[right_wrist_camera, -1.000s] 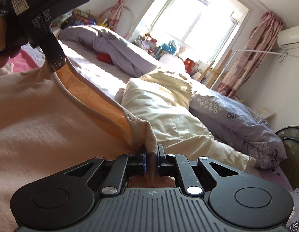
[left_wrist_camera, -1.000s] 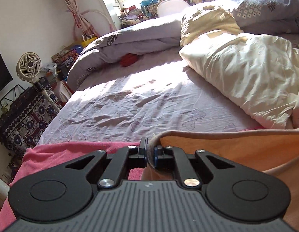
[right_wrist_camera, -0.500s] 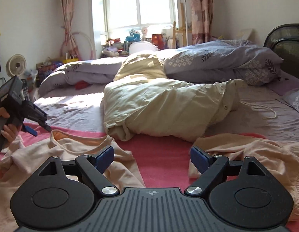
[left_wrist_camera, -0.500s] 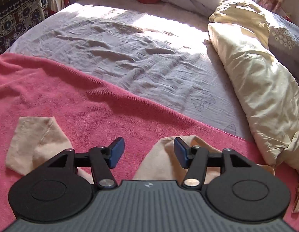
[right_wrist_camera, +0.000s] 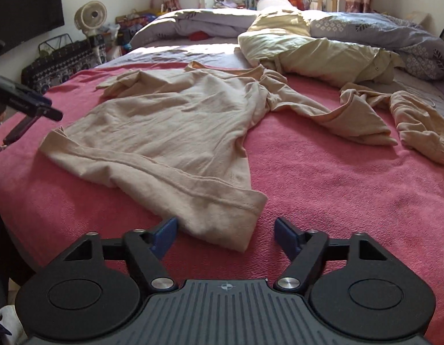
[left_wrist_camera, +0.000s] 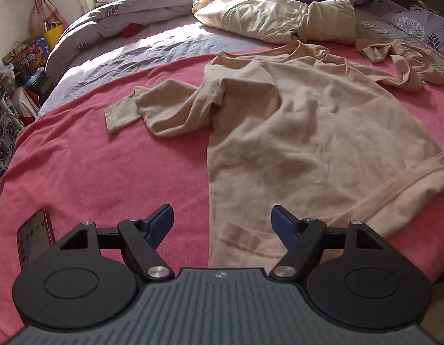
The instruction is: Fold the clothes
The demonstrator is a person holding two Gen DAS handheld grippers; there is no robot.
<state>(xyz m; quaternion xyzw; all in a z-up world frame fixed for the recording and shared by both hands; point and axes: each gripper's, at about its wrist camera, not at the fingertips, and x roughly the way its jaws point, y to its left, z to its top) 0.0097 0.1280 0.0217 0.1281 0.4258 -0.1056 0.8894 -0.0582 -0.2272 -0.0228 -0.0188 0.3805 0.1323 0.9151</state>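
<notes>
We have pulled both back from the shirt (left_wrist_camera: 308, 120), now lying flat on the pink blanket (left_wrist_camera: 107, 172), left hand-held gripper (left_wrist_camera: 222, 224) and right hand-held gripper (right_wrist_camera: 226, 235) spread wide, holding nothing.

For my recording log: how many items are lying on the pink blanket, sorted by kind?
Beige garments: 2, the spread long-sleeved beige top and the crumpled beige garment.
Phones: 1, a red-edged smartphone at the blanket's near left corner.
Total: 3, all on the pink terry blanket.
</notes>
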